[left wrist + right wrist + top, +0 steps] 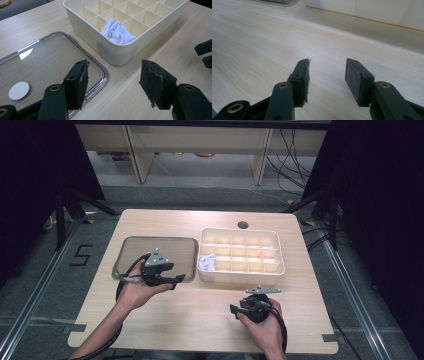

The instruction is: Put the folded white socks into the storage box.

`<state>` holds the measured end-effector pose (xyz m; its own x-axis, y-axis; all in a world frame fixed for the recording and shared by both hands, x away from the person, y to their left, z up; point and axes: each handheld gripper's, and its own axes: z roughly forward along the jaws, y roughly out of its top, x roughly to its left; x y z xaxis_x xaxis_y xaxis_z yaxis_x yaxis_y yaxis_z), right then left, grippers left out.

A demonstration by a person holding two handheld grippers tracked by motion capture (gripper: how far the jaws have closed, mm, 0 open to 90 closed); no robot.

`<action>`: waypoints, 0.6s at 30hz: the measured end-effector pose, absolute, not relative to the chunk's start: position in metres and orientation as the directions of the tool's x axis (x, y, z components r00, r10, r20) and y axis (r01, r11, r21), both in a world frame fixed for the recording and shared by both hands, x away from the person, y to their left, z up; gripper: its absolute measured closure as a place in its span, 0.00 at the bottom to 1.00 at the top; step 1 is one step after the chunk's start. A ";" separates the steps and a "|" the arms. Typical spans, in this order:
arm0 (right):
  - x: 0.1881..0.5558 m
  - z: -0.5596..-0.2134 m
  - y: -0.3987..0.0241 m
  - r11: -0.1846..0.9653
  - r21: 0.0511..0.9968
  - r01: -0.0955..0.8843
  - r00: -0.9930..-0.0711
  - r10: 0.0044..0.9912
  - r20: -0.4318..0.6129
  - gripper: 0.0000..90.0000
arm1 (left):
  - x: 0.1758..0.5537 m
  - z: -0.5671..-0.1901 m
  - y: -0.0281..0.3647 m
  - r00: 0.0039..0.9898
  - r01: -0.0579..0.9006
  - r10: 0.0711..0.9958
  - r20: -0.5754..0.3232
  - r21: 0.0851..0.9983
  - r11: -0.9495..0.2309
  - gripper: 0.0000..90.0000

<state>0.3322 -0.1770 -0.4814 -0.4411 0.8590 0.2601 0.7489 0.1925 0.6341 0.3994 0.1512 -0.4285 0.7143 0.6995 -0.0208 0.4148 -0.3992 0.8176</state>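
Both tools spread and empty: left tool (113,85) near the clear lid (50,65) could knock the divided organizer box (100,47), shifting the white cloth (117,31)

A pale wood-grain table (155,50) with a smooth matt finish. At its far right, a cream plastic divider box (100,47), smooth and faintly shiny, holding soft, crumpled white cloth (117,32). At the left, a glossy clear lid (50,62) with a shiny metal-looking rim. Both grippers have matt black plastic jaws with rough, frayed pads (155,85).
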 end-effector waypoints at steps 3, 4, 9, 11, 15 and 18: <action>0.333 -0.481 -0.179 0.209 0.646 0.734 -0.461 0.852 0.249 0.61 | 0.396 -0.433 0.155 0.704 0.425 0.709 -0.027 0.816 -0.391 0.43; 0.333 -0.481 -0.178 0.205 0.645 0.736 -0.458 0.852 0.252 0.61 | 0.395 -0.434 0.156 0.702 0.425 0.712 -0.023 0.815 -0.393 0.43; 0.332 -0.482 -0.177 0.194 0.629 0.752 -0.443 0.857 0.265 0.61 | 0.384 -0.443 0.163 0.687 0.424 0.726 -0.026 0.826 -0.371 0.43; 0.332 -0.481 -0.177 0.191 0.628 0.755 -0.434 0.863 0.259 0.61 | 0.380 -0.448 0.165 0.680 0.427 0.732 -0.033 0.830 -0.359 0.43; 0.333 -0.481 -0.179 0.204 0.651 0.731 -0.464 0.848 0.255 0.61 | 0.369 -0.460 0.172 0.664 0.424 0.747 -0.039 0.842 -0.333 0.43; 0.333 -0.481 -0.179 0.205 0.651 0.731 -0.461 0.852 0.249 0.61 | 0.361 -0.468 0.175 0.646 0.419 0.762 -0.035 0.851 -0.316 0.44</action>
<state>0.3331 -0.1790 -0.4812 -0.4609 0.8518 0.2488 0.7307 0.2052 0.6511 0.3615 0.1753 -0.4685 0.6462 0.7623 -0.0352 0.4188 -0.3157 0.8514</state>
